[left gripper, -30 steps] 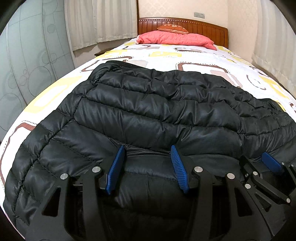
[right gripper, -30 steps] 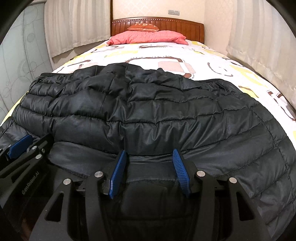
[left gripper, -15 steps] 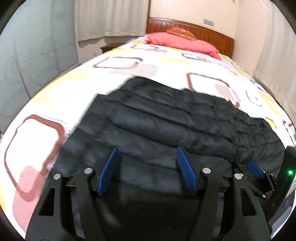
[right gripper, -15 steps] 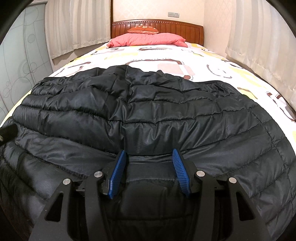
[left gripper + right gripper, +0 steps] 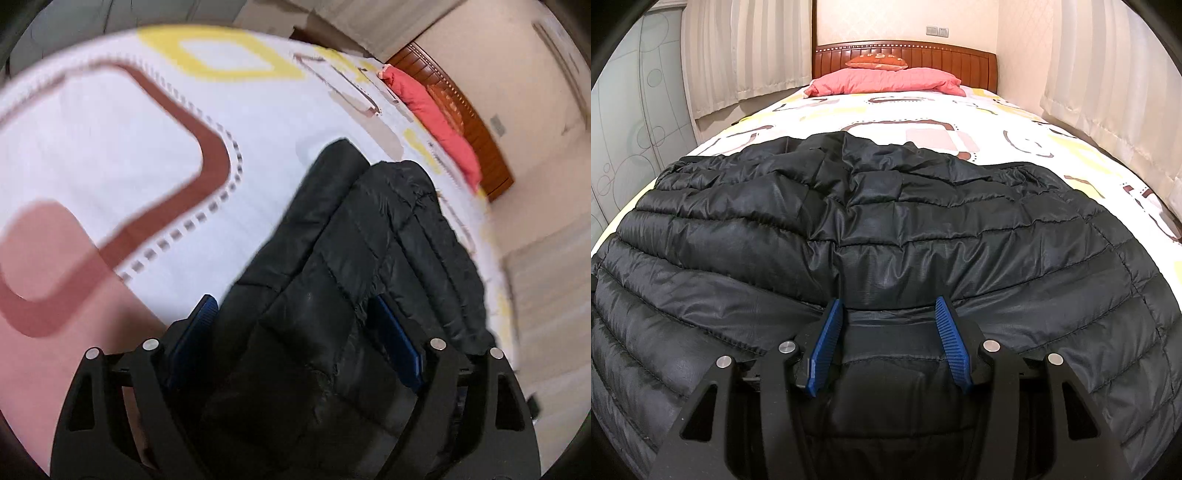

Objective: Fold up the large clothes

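The left gripper (image 5: 295,332) has its blue pads (image 5: 197,325) spread wide with a thick fold of the black puffer jacket (image 5: 362,236) bunched between them; whether the pads actually pinch the cloth I cannot tell, since the jaws stand far apart around the bulk; the view is tilted and smeared. From that gripper the jacket runs out toward 1 o'clock as a narrow doubled strip over the patterned bedsheet (image 5: 110,147), with the pink pillow (image 5: 436,110) and wooden headboard (image 5: 476,122) further off at 1 o'clock.

The right gripper (image 5: 888,343) sits at 6 o'clock in its own view, jaws spread, the pads (image 5: 827,343) straddling the jacket's near hem and resting on it, with no sign of a pinch; the jacket lies broad and flat from 9 to 3 o'clock, and the pillow lies at 12.

The step in hand looks like carrying the left side across into a lengthwise fold; to do it well, the right gripper should pin the hem as an anchor; the left should travel low and level so the slippery quilting does not slide out; lay the edge parallel to the far side, then press the trapped air out before letting go.
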